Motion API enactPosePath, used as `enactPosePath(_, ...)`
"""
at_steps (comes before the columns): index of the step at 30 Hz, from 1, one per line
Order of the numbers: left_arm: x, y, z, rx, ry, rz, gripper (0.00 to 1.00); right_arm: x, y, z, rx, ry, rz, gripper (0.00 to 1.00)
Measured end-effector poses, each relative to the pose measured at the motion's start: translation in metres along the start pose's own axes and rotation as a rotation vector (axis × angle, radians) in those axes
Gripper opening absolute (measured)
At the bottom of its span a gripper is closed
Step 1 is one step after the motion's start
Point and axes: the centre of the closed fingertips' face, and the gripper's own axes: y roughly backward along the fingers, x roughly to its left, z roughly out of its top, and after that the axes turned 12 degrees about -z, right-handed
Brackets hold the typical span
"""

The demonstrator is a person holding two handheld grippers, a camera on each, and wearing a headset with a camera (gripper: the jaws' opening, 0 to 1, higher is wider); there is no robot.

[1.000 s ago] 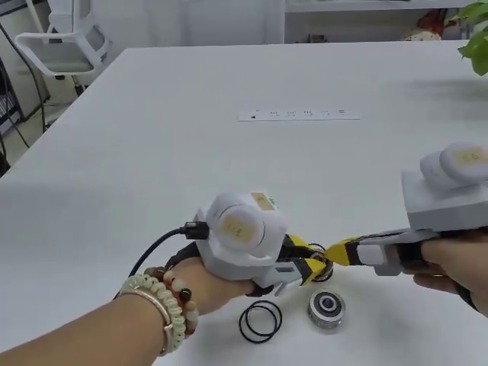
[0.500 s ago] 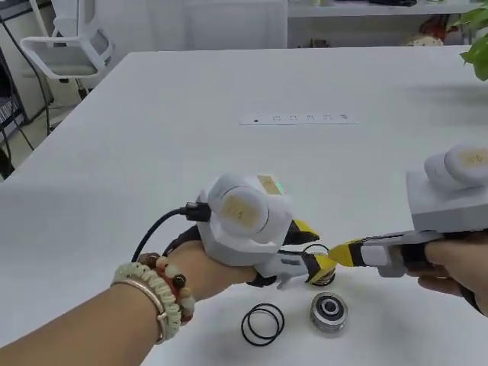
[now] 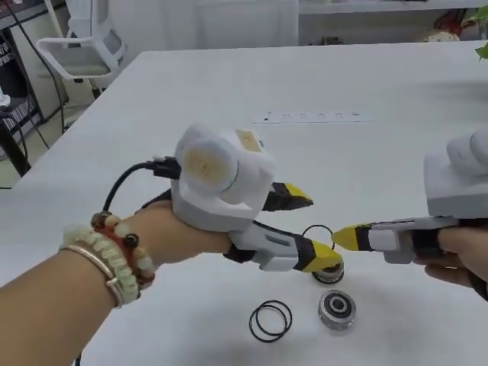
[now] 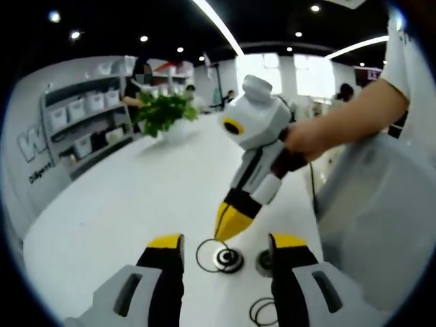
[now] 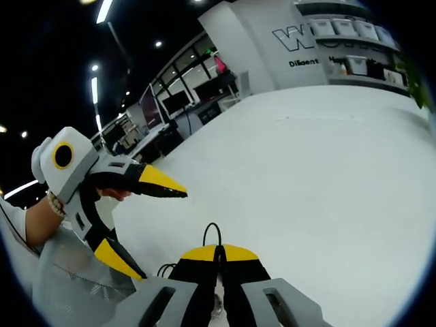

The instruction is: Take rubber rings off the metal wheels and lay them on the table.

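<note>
Left gripper (image 3: 313,229) has lifted since a second ago and its jaws now stand wide apart, holding nothing. Its lower jaw sits just above a metal wheel (image 3: 329,273) on the white table (image 3: 366,168). Right gripper (image 3: 341,238) has its jaws pinched together on a thin black rubber ring (image 3: 316,230). The loop stands up over that wheel; can't tell if it is fully off. Second wheel (image 3: 336,308) lies just nearer, with two loose rings (image 3: 271,320) flat beside it.

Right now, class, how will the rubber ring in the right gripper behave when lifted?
Probably light, bendy: the rubber ring is a thin loop in the right gripper's shut jaws. Likely grippy: a tip pinch holds it.
</note>
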Motion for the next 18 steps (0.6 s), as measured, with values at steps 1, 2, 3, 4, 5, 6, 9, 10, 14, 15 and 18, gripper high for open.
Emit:
enactPosePath(1, -0.001, 0.006, 0.001, 0.005, -0.012, 0.003, 0.53, 0.002, 0.0, 0.001, -0.002, 0.004, 0.006, 0.0)
enactPosePath(2, -0.002, 0.01, 0.001, 0.008, -0.017, 0.008, 0.55, 0.004, 0.0, 0.001, -0.003, 0.007, 0.01, 0.0)
enactPosePath(3, -0.002, 0.017, 0.003, 0.007, -0.023, 0.02, 0.56, 0.005, 0.001, 0.002, -0.005, 0.009, 0.015, 0.0)
enactPosePath(4, -0.002, 0.021, 0.004, 0.004, -0.024, 0.025, 0.56, 0.008, 0.001, 0.003, -0.007, 0.013, 0.021, 0.0)
enactPosePath(5, -0.002, 0.026, 0.005, -0.002, -0.022, 0.033, 0.57, 0.009, 0.001, 0.003, -0.008, 0.016, 0.025, 0.0)
enactPosePath(6, -0.002, 0.033, 0.006, -0.01, -0.018, 0.048, 0.58, 0.012, 0.001, 0.004, -0.01, 0.021, 0.032, 0.0)
enactPosePath(9, -0.005, 0.049, 0.008, -0.018, -0.024, 0.076, 0.61, 0.017, 0.002, 0.006, -0.014, 0.026, 0.051, 0.0)
enactPosePath(10, -0.008, 0.056, 0.008, -0.019, -0.026, 0.083, 0.63, 0.019, 0.002, 0.006, -0.014, 0.027, 0.057, 0.0)
enactPosePath(14, -0.012, 0.077, 0.002, -0.01, -0.024, 0.13, 0.67, 0.027, 0.002, 0.004, -0.001, 0.036, 0.083, 0.0)
enactPosePath(15, -0.013, 0.082, -0.001, -0.004, -0.02, 0.146, 0.68, 0.03, 0.002, 0.004, 0.0, 0.039, 0.089, 0.0)
enactPosePath(18, -0.017, 0.097, -0.007, -0.017, 0.005, 0.188, 0.69, 0.034, 0.002, 0.004, 0.004, 0.047, 0.104, 0.0)
